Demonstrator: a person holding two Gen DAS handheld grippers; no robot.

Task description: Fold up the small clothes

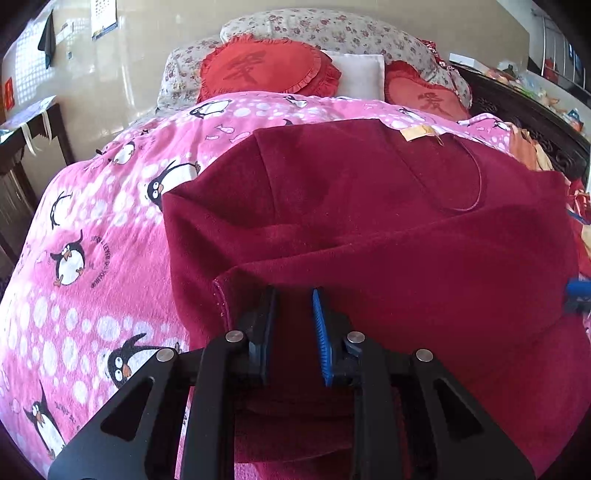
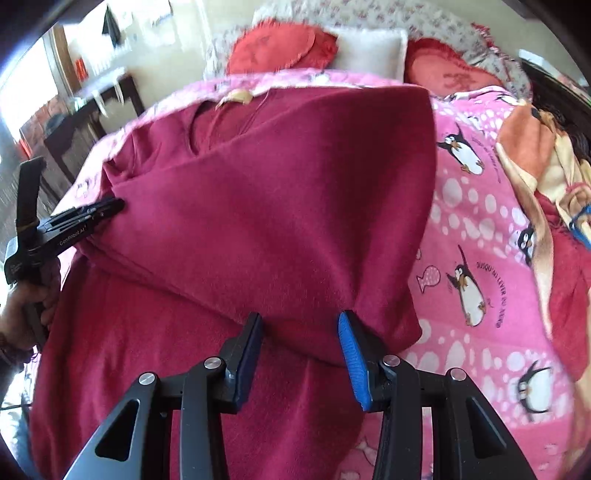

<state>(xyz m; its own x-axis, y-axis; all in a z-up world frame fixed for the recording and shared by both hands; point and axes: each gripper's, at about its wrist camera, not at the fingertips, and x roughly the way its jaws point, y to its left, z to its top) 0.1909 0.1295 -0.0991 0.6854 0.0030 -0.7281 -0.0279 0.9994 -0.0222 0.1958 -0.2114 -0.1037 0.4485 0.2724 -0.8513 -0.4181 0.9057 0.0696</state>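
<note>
A dark red knit garment (image 1: 369,229) lies on the pink penguin bedspread (image 1: 92,229), its near part lifted and doubled over towards the pillows. My left gripper (image 1: 295,299) is shut on the left end of the fold, with cloth pinched between its blue pads. In the right wrist view the same garment (image 2: 280,192) fills the middle, and my right gripper (image 2: 300,325) is shut on a thick bunch of the fold's right end. The left gripper (image 2: 110,206) shows there at the left edge, held by a hand (image 2: 22,314). A cream tag (image 1: 417,132) marks the neckline.
Two red cushions (image 1: 266,66) and floral pillows (image 1: 325,29) lie at the head of the bed. An orange and cream cloth (image 2: 532,155) is heaped at the bed's right side. A dark side table (image 1: 22,140) stands left of the bed.
</note>
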